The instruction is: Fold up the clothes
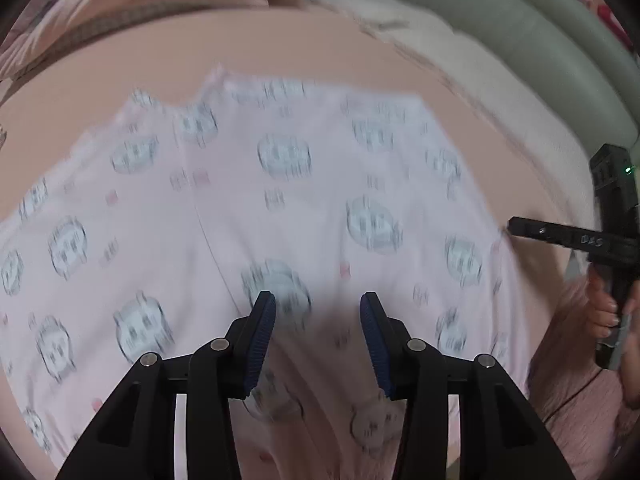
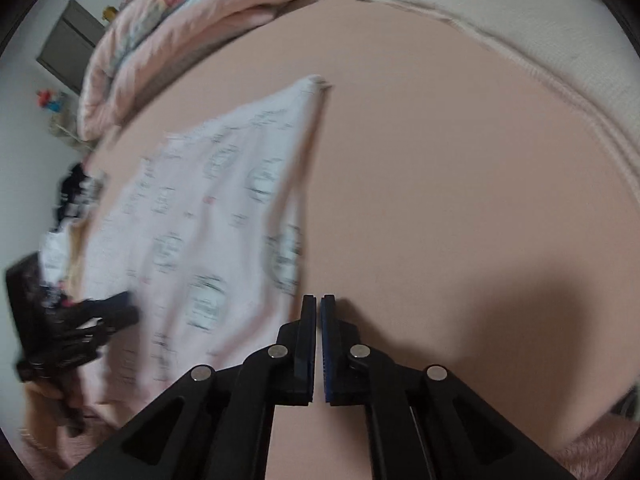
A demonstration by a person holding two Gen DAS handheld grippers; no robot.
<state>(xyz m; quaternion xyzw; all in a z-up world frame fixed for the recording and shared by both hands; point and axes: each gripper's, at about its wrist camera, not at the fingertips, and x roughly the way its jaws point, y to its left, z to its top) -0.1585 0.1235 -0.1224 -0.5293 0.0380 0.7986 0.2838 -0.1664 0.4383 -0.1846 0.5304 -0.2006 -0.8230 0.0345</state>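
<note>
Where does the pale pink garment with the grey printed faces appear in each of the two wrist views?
Left wrist view: the pale pink garment with grey printed faces fills the middle and lower left, spread flat under the open left gripper.
Right wrist view: it lies left of centre, beside the shut right gripper.
Shared landmark: the plain salmon-pink bed sheet beneath it.
</note>
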